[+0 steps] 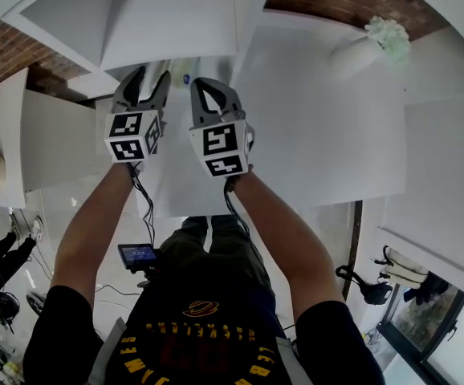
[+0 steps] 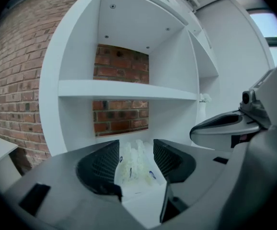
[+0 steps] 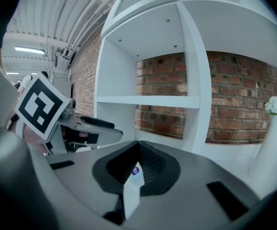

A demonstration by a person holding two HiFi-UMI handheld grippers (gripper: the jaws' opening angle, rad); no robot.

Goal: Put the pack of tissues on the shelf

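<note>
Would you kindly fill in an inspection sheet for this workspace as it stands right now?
Surface: white shelf unit with open compartments.
Job's things: pack of tissues, low in front of the lower compartment.
Clutter: vase of white flowers at the right.
Grippers: left gripper jaws apart, the pack showing between them; right gripper shut on a thin white edge with a blue mark, apparently the pack's.
Cables: cables run from both grippers down the forearms.
Surroundings: brick wall behind the shelves; small screen by the person's waist.
</note>
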